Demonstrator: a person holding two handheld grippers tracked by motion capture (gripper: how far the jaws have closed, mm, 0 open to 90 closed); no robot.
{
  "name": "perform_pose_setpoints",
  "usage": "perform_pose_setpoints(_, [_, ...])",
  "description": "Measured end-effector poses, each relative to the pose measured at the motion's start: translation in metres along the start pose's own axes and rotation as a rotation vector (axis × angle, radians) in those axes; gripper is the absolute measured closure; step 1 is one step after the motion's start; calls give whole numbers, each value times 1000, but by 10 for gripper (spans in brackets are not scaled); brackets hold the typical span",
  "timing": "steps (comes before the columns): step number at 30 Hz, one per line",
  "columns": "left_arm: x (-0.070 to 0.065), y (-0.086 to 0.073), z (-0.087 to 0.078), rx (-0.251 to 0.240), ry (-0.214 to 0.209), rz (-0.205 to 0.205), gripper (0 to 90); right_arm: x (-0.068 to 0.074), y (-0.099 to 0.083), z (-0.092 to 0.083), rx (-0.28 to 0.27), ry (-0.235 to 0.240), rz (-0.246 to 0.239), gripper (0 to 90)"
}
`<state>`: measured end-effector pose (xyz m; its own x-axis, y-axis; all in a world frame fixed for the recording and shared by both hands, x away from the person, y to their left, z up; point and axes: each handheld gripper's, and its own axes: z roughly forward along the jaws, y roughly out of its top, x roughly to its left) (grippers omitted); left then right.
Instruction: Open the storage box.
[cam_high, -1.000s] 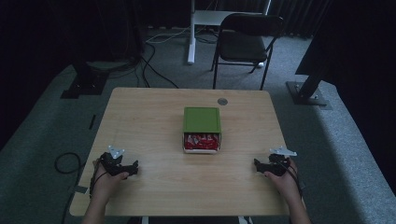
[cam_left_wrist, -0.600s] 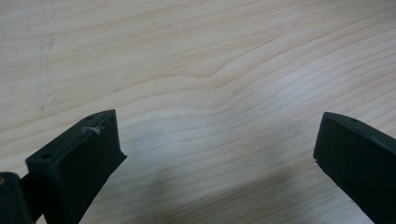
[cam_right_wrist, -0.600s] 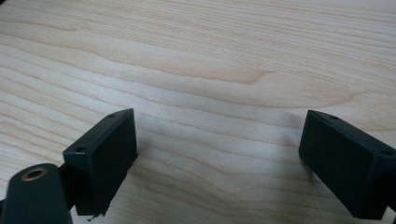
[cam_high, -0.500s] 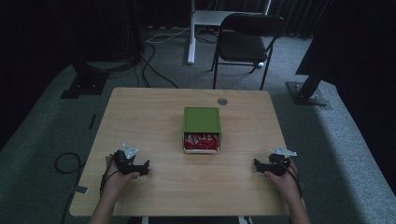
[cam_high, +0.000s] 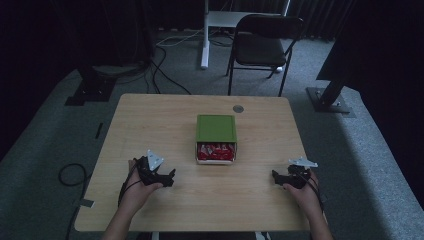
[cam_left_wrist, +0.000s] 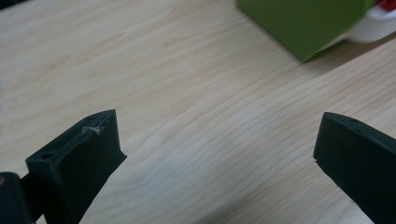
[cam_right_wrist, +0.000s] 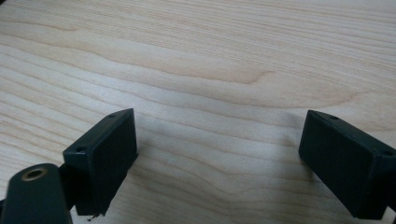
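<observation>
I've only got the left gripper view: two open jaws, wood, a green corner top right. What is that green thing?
Observer: A green-lidded box mid-table, open front showing red packets.
Operator: Where's the right gripper?
Observer: The right gripper is low over the table's near right part, apart from the box.
Operator: Its jaws?
Observer: Open, bare wood between them in the right gripper view; fingertips hold nothing.
</observation>
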<state>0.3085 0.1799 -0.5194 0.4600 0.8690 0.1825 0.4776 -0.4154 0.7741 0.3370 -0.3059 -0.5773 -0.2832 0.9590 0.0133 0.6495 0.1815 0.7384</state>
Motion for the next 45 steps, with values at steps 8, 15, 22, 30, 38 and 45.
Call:
perform_pose_setpoints(8, [-15, 16, 0, -30, -34, 65, 15, 0, 0, 0, 0, 0, 0, 107])
perform_pose_setpoints(15, [-34, 27, -1, -56, -78, 134, 15, 0, 0, 0, 1, 0, 0, 107])
perform_pose_setpoints(22, [-54, 40, -3, -76, -119, 206, 15, 0, 0, 0, 1, 0, 1, 108])
perform_pose_setpoints(30, [-74, 51, 0, -96, -159, 277, 15, 0, 0, 0, 1, 0, 0, 108])
perform_pose_setpoints(38, [-91, 54, 10, -86, -193, 351, 21, 0, 0, 0, 1, 0, 0, 108])
perform_pose_setpoints(45, [-105, 53, 18, -70, -172, 448, 21, 0, 0, 0, 1, 0, 0, 108])
